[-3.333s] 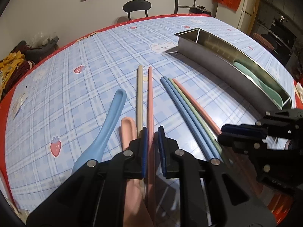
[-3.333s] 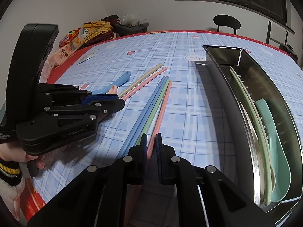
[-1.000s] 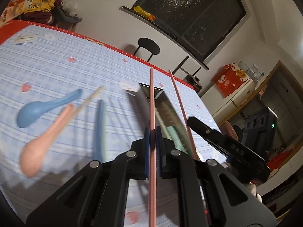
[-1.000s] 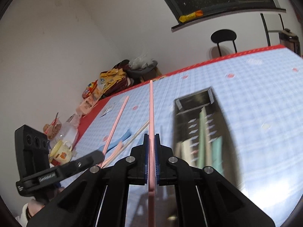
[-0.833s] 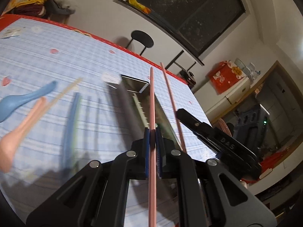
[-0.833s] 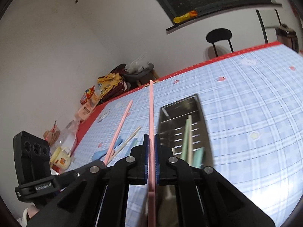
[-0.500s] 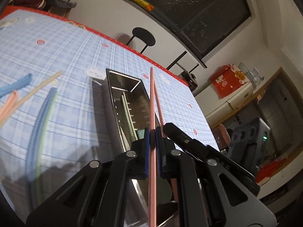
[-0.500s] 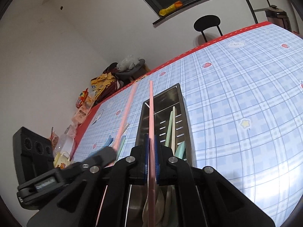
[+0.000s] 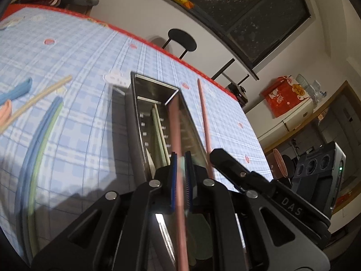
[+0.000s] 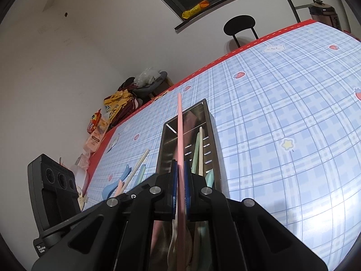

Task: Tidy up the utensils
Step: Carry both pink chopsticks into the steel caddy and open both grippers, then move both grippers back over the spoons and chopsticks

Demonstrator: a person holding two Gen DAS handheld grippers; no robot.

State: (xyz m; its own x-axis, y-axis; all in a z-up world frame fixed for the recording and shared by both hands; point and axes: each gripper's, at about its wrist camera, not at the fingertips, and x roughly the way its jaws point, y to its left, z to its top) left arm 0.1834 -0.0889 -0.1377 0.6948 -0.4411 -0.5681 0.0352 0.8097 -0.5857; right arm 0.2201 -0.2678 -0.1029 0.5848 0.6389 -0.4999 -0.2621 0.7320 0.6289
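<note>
Over the metal tray point(image 9: 137, 122), the left gripper point(image 9: 180, 158) has just loosened around 1 pink chopstick point(image 9: 174, 126); the right gripper point(image 10: 179, 166) pinches another chopstick point(image 10: 180, 131).

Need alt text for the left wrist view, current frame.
The left hand-held gripper has a pink chopstick between its jaws, over a long steel tray on a blue plaid tablecloth. The right hand-held gripper holds a second pink chopstick alongside; more utensils lie left.
</note>
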